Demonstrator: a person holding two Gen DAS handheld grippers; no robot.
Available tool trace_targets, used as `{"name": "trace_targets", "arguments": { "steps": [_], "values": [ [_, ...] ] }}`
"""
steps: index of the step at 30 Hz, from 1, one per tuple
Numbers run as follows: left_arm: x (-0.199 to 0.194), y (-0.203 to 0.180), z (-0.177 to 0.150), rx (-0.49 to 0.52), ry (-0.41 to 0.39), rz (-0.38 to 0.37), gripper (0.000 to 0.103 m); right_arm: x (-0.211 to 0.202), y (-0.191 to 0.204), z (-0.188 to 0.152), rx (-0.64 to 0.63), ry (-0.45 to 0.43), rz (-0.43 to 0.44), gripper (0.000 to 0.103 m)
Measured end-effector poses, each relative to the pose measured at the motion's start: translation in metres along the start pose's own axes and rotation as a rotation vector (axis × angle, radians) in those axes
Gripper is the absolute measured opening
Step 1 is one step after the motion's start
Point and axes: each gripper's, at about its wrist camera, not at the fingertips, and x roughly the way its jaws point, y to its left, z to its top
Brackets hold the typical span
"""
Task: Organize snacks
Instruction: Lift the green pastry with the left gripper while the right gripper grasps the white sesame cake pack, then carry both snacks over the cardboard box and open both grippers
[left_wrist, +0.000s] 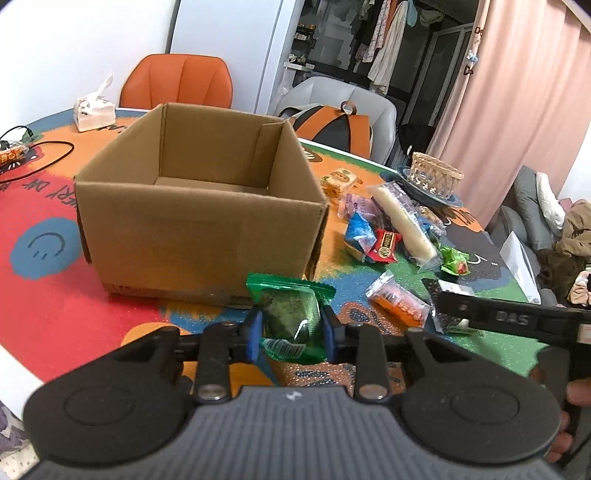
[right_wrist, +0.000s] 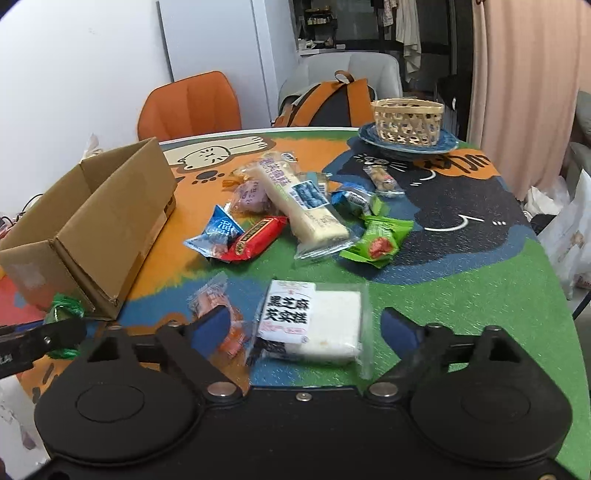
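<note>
We list one cardboard box (left_wrist: 199, 206), open at the top, standing on the patterned table (left_wrist: 55, 295); the part of its floor that shows is bare. A woven basket (right_wrist: 408, 120) sits on a blue plate (right_wrist: 373, 136) at the far edge; we cannot see into it.

Our left gripper (left_wrist: 291, 328) is clamped on a green packet (left_wrist: 291, 310), held just in front of the box's near wall. The packet is glossy, with crimped ends and a dark filling showing through a clear window.

Our right gripper (right_wrist: 304, 326) stands wide, its jaws either side of a white cake packet (right_wrist: 314, 321) with black lettering, not pressing on it. This packet lies flat on the table, and an orange packet (right_wrist: 218, 314) lies just beside it, partly behind the left finger.

The right wrist view alone shows the loose pile clearly: a long white bar (right_wrist: 299, 199), a red packet (right_wrist: 255, 236), a blue packet (right_wrist: 216, 232), a light green packet (right_wrist: 380, 240). The left wrist view alone shows the box's inside and a tissue pack (left_wrist: 92, 110) beyond it.
</note>
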Motion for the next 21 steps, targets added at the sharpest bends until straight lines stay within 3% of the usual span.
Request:
{"name": "trace_targets", "arguments": {
  "steps": [4, 5, 9, 21],
  "values": [
    [-0.011, 0.001, 0.004, 0.001, -0.027, 0.000, 0.031, 0.013, 0.006, 0.000, -0.017, 0.000, -0.033, 0.092],
    [-0.014, 0.002, 0.005, -0.001, -0.034, 0.002, 0.031, 0.014, 0.007, 0.001, -0.018, 0.002, -0.027, 0.088],
    [-0.025, 0.006, 0.010, -0.016, -0.061, 0.006, 0.031, 0.007, 0.008, 0.010, -0.028, 0.015, 0.008, 0.045],
    [-0.056, 0.017, 0.018, -0.033, -0.137, 0.019, 0.031, -0.016, 0.022, 0.014, -0.040, -0.032, 0.041, 0.042]
  ]
}}
